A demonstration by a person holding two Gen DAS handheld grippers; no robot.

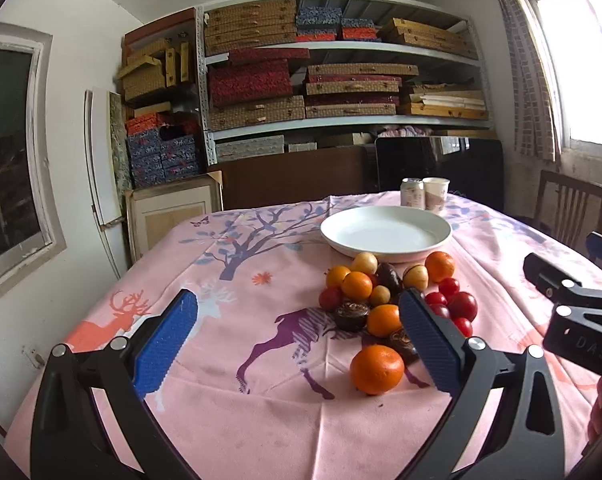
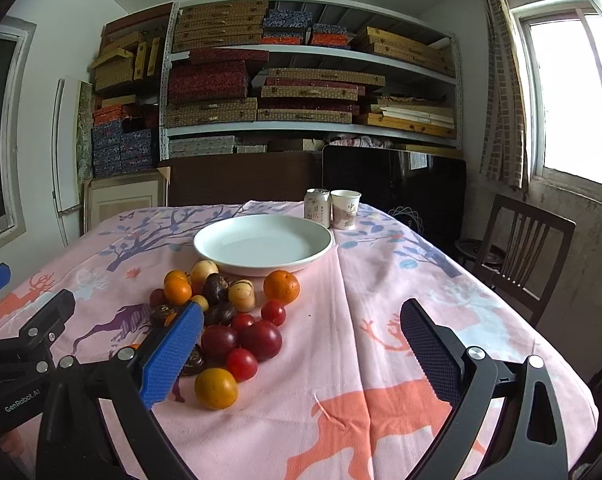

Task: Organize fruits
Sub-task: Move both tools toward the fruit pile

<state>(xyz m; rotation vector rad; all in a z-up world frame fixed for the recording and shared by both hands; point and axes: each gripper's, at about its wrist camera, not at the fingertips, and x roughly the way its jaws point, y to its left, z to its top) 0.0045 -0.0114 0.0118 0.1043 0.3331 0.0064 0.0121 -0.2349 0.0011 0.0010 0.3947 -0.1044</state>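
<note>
Both claws, left claw (image 1: 297,340) and right claw (image 2: 301,356), hang agape and empty above the table's near edge; the fruit pile (image 1: 389,304) lies ahead, between them, before the vacant plate (image 1: 385,234).

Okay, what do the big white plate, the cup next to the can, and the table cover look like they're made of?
Plate: probably glazed ceramic, going by its smooth white gloss and soft reflections, though melamine is possible.
Cup: looks like matte printed paper with a thin rolled rim.
Table cover: woven printed fabric, with visible creases and folds.
</note>
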